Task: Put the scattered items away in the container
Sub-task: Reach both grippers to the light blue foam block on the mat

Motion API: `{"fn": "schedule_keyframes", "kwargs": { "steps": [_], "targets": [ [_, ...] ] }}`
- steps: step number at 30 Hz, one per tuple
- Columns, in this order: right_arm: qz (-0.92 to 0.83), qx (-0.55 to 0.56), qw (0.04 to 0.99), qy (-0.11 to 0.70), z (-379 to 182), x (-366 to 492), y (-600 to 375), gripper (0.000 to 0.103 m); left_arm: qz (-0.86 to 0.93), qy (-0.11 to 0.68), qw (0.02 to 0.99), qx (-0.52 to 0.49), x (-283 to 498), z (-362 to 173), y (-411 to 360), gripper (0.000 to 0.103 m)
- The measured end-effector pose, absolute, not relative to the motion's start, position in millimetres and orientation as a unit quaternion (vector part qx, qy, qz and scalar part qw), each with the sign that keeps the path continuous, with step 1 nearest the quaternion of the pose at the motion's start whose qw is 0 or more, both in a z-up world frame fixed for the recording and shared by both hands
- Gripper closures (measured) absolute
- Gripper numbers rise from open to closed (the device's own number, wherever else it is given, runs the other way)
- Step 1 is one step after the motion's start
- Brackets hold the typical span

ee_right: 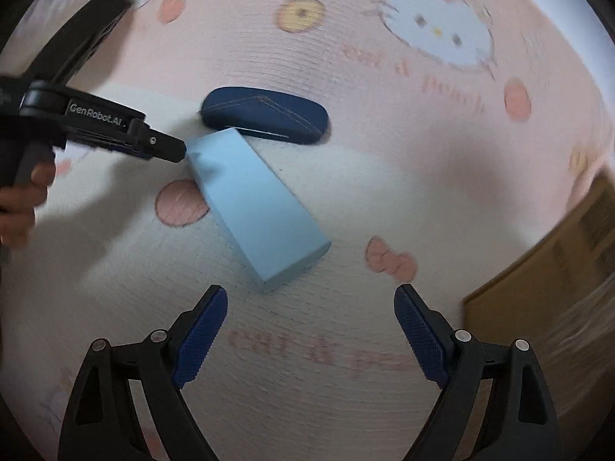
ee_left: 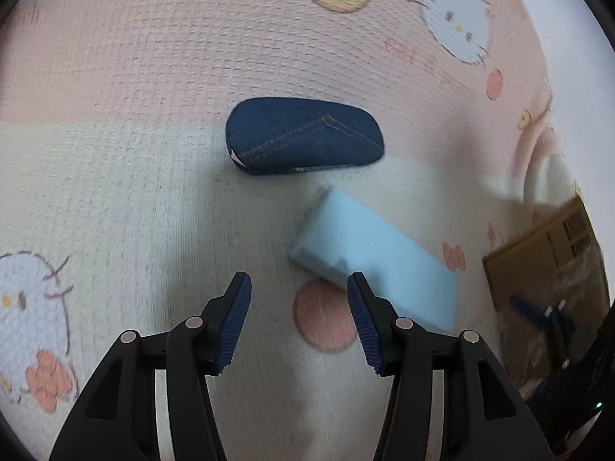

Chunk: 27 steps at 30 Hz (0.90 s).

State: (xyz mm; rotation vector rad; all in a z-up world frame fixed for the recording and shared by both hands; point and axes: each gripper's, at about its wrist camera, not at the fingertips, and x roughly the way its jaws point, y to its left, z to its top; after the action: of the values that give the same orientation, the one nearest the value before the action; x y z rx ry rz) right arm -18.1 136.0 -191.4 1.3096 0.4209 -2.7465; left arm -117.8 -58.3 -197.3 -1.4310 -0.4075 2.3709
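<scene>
A light blue rectangular box lies flat on the cartoon-print cloth. A dark denim glasses case lies just beyond it, touching or nearly touching its far end. My left gripper is open and empty, its right fingertip close over the box's near edge. In the right wrist view the left gripper reaches in from the left, its tip at the box's far corner. My right gripper is wide open and empty, just short of the box's near end. The cardboard container stands to the right.
The pink and cream cloth with cat faces and bows covers the whole surface. A hand holds the left gripper's handle at the left edge. The right gripper shows faintly before the cardboard in the left wrist view.
</scene>
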Motion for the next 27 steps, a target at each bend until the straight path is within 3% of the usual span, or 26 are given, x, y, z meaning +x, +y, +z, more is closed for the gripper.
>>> {"fn": "schedule_keyframes", "kwargs": {
  "steps": [5, 10, 14, 27],
  "targets": [
    [-0.905, 0.414, 0.042, 0.085, -204, -21, 143, 0.018, 0.822, -0.179, 0.192, -0.505, -131, -203, -57, 0.047],
    [-0.905, 0.415, 0.067, 0.056, -209, -29, 143, 0.044, 0.832, -0.205, 0.21, -0.47, -130, -196, -54, 0.055],
    [-0.904, 0.416, 0.096, 0.014, -210, -32, 148, 0.06, 0.85, -0.135, 0.201, -0.468, -125, -192, -36, 0.064],
    [-0.9, 0.429, 0.062, -0.052, -205, 31, 184, 0.06, 0.821, -0.086, 0.266, -0.497, -36, -190, -8, 0.067]
  ]
}}
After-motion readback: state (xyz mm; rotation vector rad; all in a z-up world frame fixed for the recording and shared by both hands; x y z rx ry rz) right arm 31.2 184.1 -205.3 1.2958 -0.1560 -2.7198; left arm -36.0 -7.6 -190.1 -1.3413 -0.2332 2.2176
